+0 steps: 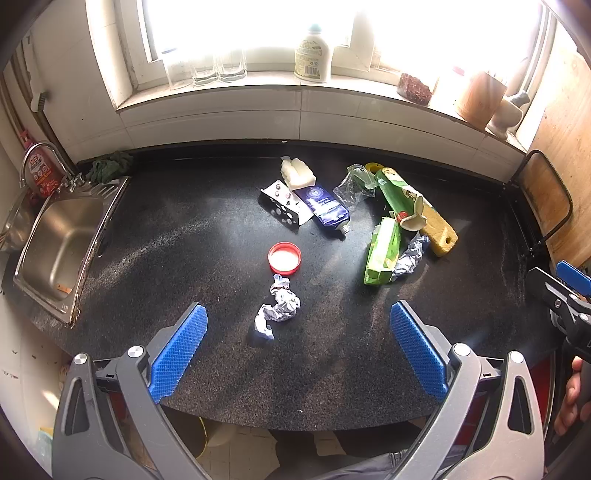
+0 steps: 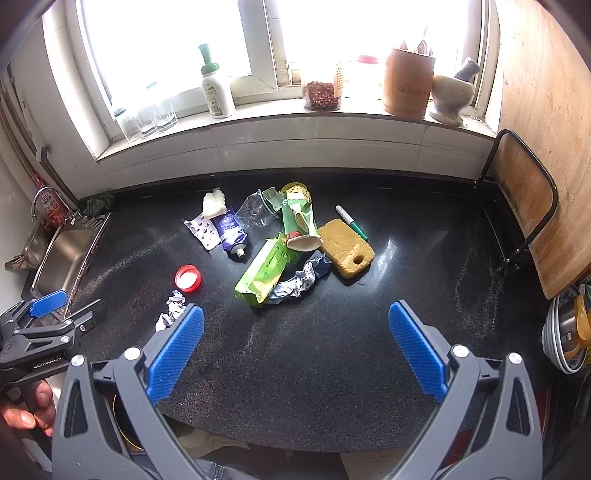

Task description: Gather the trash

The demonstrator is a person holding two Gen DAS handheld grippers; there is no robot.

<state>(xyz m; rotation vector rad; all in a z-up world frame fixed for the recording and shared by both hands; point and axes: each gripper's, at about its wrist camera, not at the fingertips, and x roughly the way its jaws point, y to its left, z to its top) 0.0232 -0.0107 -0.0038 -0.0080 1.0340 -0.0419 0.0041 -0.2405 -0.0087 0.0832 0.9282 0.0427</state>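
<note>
Both wrist views look from above the near edge of the dark worktop toward the window, the left one set nearer the sink, the right one farther right, sharing the litter mid-worktop.

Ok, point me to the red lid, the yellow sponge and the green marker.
red lid point(image 1: 284, 258), left wrist view, on its white inside.
yellow sponge point(image 2: 341, 243), right wrist view, on its top face.
green marker point(image 2: 351, 222), right wrist view, mid-barrel.

We record a black speckled stone countertop, a stainless steel sink set in its left end, white tiled wall, and a bright overexposed window above the sill.
</note>
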